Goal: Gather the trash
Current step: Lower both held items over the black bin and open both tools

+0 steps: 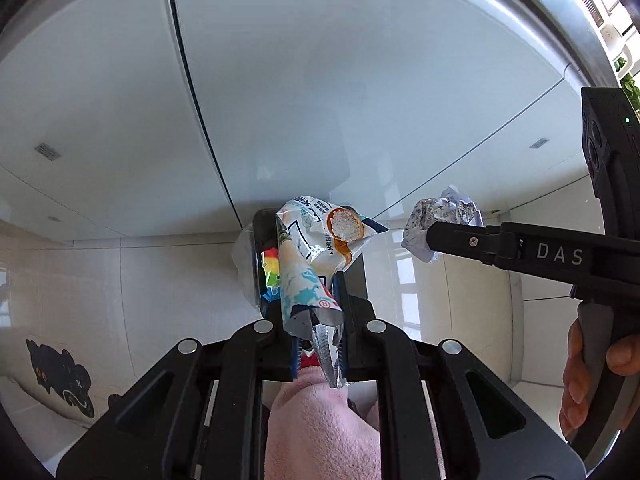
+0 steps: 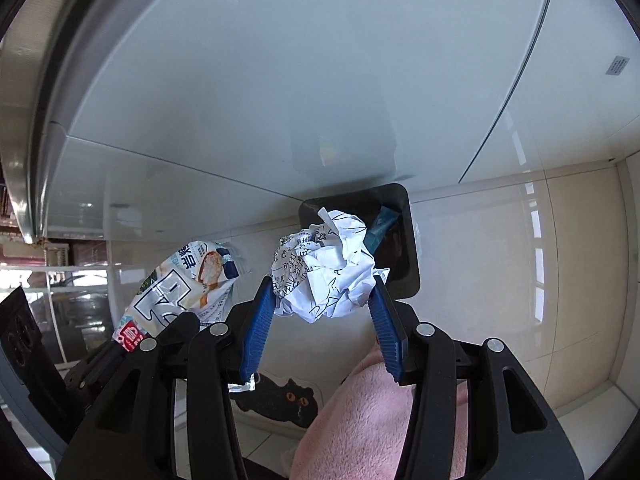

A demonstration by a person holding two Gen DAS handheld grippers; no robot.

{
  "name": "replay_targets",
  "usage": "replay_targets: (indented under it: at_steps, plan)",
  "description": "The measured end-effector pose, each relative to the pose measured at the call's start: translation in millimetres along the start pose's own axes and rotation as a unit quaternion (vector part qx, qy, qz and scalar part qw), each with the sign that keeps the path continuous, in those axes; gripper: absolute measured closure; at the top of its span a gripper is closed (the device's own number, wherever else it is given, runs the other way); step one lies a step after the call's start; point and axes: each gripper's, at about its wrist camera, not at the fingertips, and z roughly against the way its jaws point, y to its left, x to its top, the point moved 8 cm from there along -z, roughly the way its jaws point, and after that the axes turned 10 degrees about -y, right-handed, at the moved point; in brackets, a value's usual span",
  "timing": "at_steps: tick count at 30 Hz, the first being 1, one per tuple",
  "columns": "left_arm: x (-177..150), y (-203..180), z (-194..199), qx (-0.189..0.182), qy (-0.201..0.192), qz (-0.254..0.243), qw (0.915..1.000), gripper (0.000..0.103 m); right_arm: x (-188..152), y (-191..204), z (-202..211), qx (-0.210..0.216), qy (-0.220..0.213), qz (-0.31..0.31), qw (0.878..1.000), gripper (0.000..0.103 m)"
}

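My left gripper [image 1: 316, 300] is shut on a white and teal snack wrapper [image 1: 316, 248] with a round orange picture, held above a black trash bin [image 1: 258, 232] on the floor. The bin holds a rainbow-coloured item [image 1: 271, 270]. My right gripper [image 2: 324, 300] is shut on a crumpled ball of printed white paper [image 2: 326, 270], held just in front of the same bin [image 2: 404, 248]. The paper ball [image 1: 440, 216] and right gripper [image 1: 434, 238] also show at the right of the left wrist view. The wrapper [image 2: 180, 284] shows at the left of the right wrist view.
A pale glossy cabinet front [image 1: 320, 80] rises behind the bin. The floor is cream tile [image 2: 500, 260]. A black cat-shaped mat [image 2: 280, 400] lies on the floor below. A pink fleece sleeve [image 2: 380, 420] fills the lower middle.
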Motion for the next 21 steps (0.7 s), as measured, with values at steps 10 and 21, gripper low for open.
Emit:
replay_targets:
  at_steps: [10, 21]
  plan:
    - [-22, 12, -69, -0.008, 0.045, 0.004, 0.999, 0.091, -1, -26, -74, -0.031, 0.046, -0.033, 0.998, 0.054]
    - [-7, 16, -90, -0.016, 0.061, 0.009, 0.9979, 0.07, 2, -29, -95, -0.031, 0.061, -0.054, 0.996, 0.044]
